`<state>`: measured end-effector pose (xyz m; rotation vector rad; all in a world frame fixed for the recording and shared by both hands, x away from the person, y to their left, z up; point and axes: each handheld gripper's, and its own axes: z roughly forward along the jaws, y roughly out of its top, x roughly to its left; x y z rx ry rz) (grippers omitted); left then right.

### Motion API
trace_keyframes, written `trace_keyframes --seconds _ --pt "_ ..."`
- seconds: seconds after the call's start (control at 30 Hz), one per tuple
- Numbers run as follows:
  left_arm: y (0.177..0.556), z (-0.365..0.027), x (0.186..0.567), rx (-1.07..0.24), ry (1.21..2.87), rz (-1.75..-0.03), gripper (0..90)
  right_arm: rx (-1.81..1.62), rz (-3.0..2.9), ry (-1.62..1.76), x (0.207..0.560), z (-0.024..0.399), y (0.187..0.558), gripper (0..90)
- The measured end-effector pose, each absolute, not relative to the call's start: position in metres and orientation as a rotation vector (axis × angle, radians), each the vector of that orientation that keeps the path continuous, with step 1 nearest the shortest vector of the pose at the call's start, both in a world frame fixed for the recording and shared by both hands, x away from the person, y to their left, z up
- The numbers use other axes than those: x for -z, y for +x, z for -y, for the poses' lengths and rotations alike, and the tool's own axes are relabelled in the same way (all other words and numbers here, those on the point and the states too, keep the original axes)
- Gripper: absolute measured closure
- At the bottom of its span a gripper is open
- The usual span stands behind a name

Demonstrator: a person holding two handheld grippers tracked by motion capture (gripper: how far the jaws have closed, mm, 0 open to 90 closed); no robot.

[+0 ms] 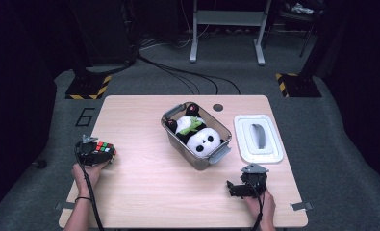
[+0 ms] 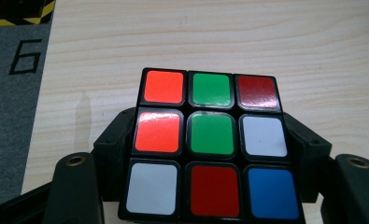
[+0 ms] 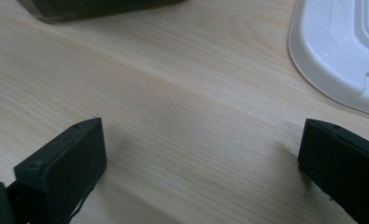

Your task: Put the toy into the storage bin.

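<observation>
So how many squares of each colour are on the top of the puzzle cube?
Top face of the puzzle cube, seen in the left gripper view:
Orange: 2
Green: 2
Dark red: 2
White: 2
Blue: 1
Total: 9

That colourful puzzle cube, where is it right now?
The puzzle cube sits between the left claw's jaws at the table's left edge, far from the clear box.

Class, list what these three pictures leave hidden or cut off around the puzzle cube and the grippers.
- Puzzle cube, left gripper view: lower faces hidden beneath its top; jaws cover its sides.
- Right gripper, right gripper view: jaw bases cut off by the bottom edge.
- White lid, same view: cut off by the right edge.
</observation>
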<state>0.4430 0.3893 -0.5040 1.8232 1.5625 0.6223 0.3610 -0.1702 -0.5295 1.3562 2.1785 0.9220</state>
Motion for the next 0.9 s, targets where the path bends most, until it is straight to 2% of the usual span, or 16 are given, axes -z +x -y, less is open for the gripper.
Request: trace_keyframes --seconds 0.37,0.9 --pt "0.442 -0.387 0.499 -0.615 1.847 -1.513 33.9 -0.922 -2.178 1.356 0.53 0.17 0.361 0.2" --pt "0.441 -0.375 0.472 -0.611 1.861 -1.427 33.9 -0.922 -2.178 1.356 0.53 0.17 0.361 0.2"
